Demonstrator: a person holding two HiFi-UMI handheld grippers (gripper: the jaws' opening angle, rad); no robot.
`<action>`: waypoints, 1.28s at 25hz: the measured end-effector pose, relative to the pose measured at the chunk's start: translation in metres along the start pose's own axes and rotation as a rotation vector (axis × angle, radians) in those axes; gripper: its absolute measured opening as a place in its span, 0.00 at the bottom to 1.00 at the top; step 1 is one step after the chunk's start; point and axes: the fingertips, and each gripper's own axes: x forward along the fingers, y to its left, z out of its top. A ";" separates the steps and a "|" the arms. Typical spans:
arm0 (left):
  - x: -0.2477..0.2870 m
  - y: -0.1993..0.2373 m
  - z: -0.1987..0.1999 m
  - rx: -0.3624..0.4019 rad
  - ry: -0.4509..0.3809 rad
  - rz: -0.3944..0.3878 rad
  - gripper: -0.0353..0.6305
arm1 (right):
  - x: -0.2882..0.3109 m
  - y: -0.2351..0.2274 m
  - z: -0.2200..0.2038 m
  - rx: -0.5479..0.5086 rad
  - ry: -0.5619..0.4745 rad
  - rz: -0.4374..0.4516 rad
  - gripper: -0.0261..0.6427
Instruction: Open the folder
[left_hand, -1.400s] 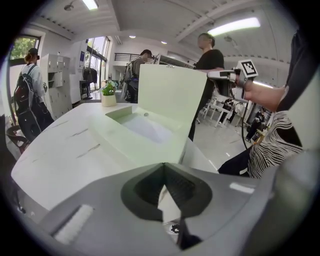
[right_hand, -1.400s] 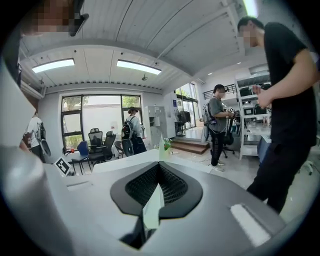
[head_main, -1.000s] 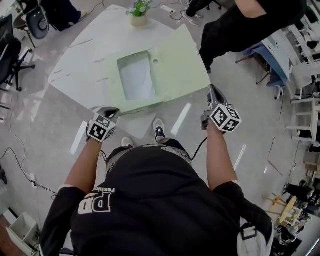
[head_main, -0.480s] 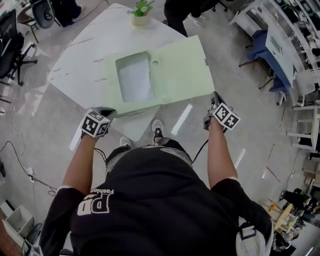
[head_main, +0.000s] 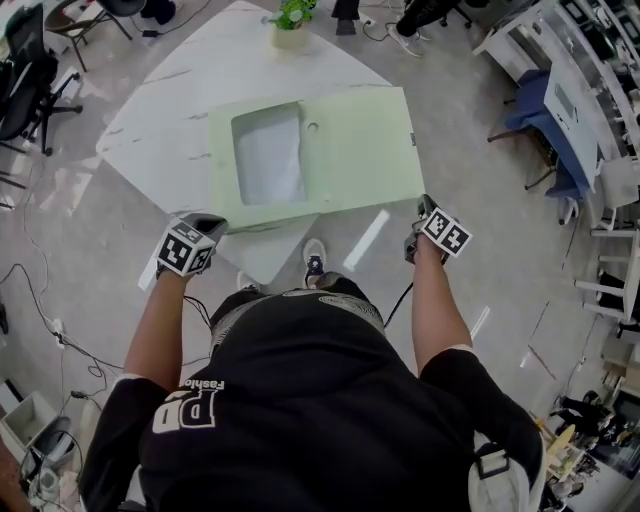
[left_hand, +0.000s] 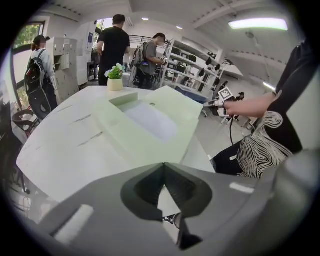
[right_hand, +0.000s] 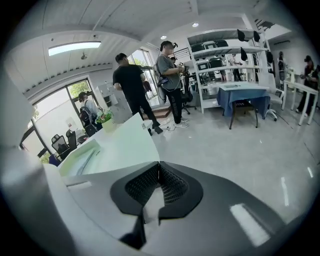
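While the green folder (head_main: 350, 150) lies flat on the tabletop (head_main: 150, 140), our left gripper (head_main: 210, 224) and right gripper (head_main: 425, 206) hang nearby, fingers (left_hand: 240, 200) pressed together, empty. It looks light, bendy (maybe slippery); we'd pinch its edge.

The pale-green folder (head_main: 360, 150) looks like smooth, matt plastic, the white veined bench (head_main: 170, 120) is marble-smooth, and the grey floor (head_main: 90, 235) is glossy with reflections.

surface: white table (head_main: 170, 110) | on it: green folder (head_main: 350, 150) spread flat, potted plant (head_main: 291, 25)
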 end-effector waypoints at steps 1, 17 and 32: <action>0.000 0.000 0.000 -0.001 0.003 0.004 0.13 | 0.004 -0.003 -0.003 0.004 0.012 -0.004 0.04; 0.001 0.001 -0.001 -0.048 0.035 0.002 0.13 | 0.048 -0.026 -0.044 0.057 0.159 -0.004 0.05; 0.000 0.000 0.000 -0.049 0.017 -0.035 0.13 | 0.031 -0.020 -0.025 0.139 0.083 0.057 0.07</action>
